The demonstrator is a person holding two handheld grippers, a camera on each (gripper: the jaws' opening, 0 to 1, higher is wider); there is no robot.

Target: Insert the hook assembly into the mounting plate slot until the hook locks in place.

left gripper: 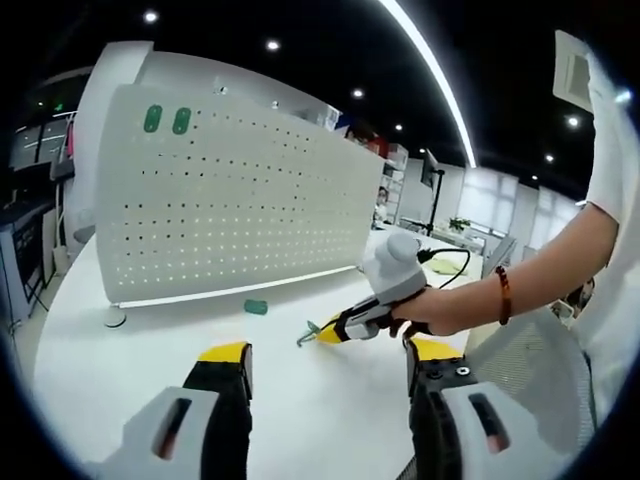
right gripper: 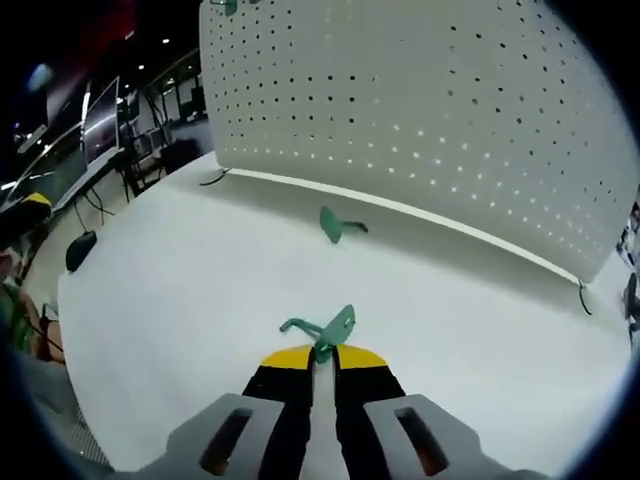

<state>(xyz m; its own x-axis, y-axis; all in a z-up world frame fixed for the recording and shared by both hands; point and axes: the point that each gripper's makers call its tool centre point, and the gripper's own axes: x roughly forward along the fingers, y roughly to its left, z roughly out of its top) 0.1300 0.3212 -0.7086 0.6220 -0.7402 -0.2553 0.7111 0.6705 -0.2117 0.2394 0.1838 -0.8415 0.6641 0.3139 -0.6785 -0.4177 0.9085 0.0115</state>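
White and smooth, the desk [left gripper: 330, 400] is seen under a dark ceiling dotted with recessed lamps and crossed by one long light strip [left gripper: 430, 70]; shelving and a bright window are made out at the far end of the room. A white pegboard panel [left gripper: 230, 190] is stood upright on small feet along the desk, its face pierced by regular rows of holes. Two green pieces [left gripper: 167, 120] are seen fixed near its upper corner in the left gripper view — their shape is too small to be told.

The left tongs [left gripper: 328, 365] are held wide apart above the desk, with nothing between the yellow-tipped jaws. Beyond them the right tongs [left gripper: 322, 333] are seen, gripped by a person's hand [left gripper: 440, 308] with a beaded bracelet [left gripper: 503, 294] on the wrist.

In the right gripper view the right tongs [right gripper: 322, 352] are seen closed narrowly on a green hook assembly [right gripper: 325, 330]; its flat plate is raised just past the jaw tips and its bent arm is pointed leftwards, just over the desk. A second green hook [right gripper: 335, 224] is laid on the desk near the foot of the panel, well apart from the held one — the same piece is shown as a small green shape [left gripper: 256, 307] in the left gripper view. At the left edge of the right gripper view, monitors and cables are only dimly made out.
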